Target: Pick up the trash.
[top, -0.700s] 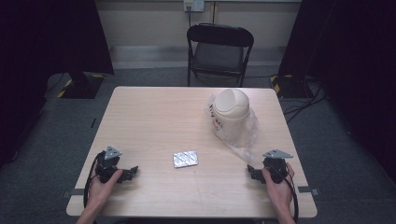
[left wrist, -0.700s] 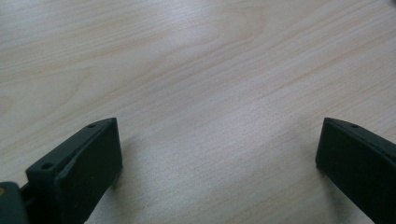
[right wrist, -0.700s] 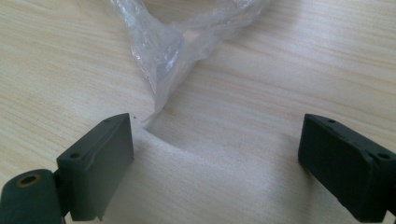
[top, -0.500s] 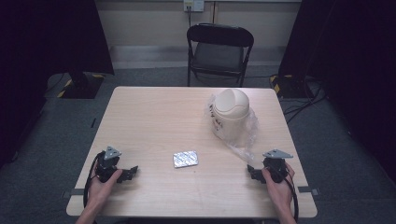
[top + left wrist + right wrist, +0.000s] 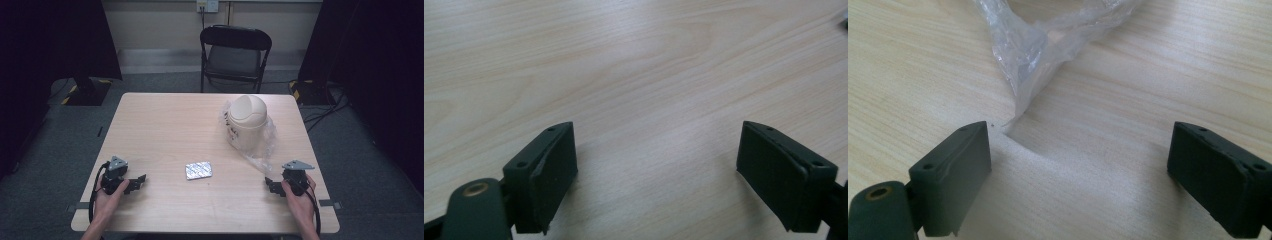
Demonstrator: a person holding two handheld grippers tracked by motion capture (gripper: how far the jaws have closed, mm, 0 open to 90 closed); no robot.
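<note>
Plastic bag point(image 5: 1038, 55) around bin point(image 5: 247, 122) nears the wide-open, empty right gripper point(image 5: 1083, 170).

Print on the beige bin point(image 5: 246, 125) is too small to read. The silver packet point(image 5: 199, 170) shows no legible detail. The clear plastic bag point(image 5: 1048, 45) is cut off by the top edge in the right gripper view. Both forearms run off the bottom edge.

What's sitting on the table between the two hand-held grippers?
A small silvery blister pack lies flat on the table, between the left gripper and the right gripper, apart from both. The high view shows it.
</note>
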